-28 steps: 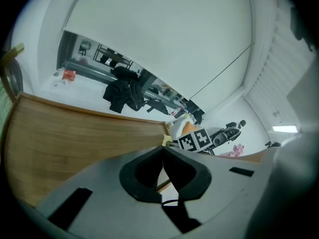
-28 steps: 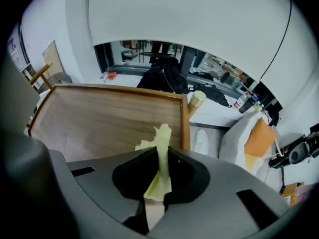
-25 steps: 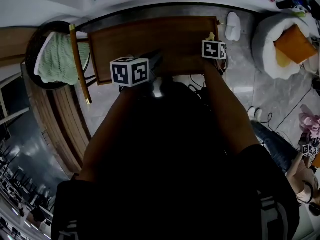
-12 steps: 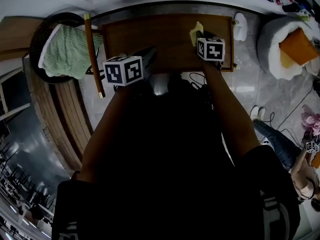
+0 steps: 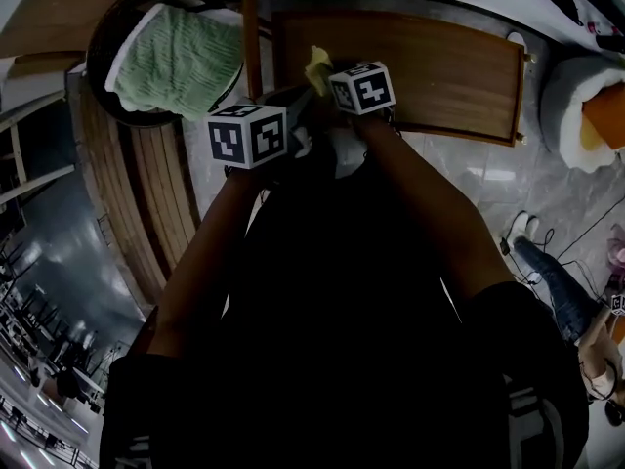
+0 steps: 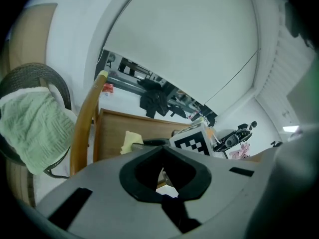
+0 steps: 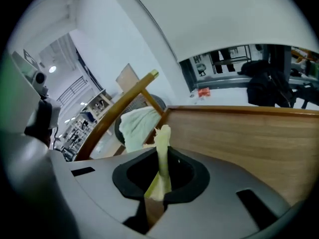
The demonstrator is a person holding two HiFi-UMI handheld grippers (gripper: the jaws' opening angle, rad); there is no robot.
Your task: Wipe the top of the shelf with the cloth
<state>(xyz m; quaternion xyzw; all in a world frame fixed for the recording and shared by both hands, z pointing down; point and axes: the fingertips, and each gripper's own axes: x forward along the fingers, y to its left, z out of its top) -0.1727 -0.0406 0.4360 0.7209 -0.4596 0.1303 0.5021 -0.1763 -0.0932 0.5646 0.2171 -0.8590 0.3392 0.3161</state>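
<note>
At the far left of the head view a round dark chair holds a green ribbed knit throw. Just right of it a smooth wooden pole runs along the left edge of the shelf.

The left gripper hangs at the shelf's front left corner, off the wood. Its own view shows its jaws together with nothing between them, only a thin slit of light.

Next comes the cloth, pale yellow and crumpled, at the shelf's left end near the front edge. The right gripper holds it. The right gripper view shows what the head view cannot: the jaws clamp the cloth, which rises from them as a thin twisted strip over the plain brown wood of the shelf top.

The left gripper view shows the other end of that cloth as a soft lump on the shelf, just beside the right gripper's marker cube.

Both cubes carry black-and-white square patterns and no letters. A small red item on the white floor beyond the shelf is too small to read.

Only the head view reaches further right, to a round white pouf with an orange cushion, well apart from the shelf. A seated person's leg shows at the right edge.
</note>
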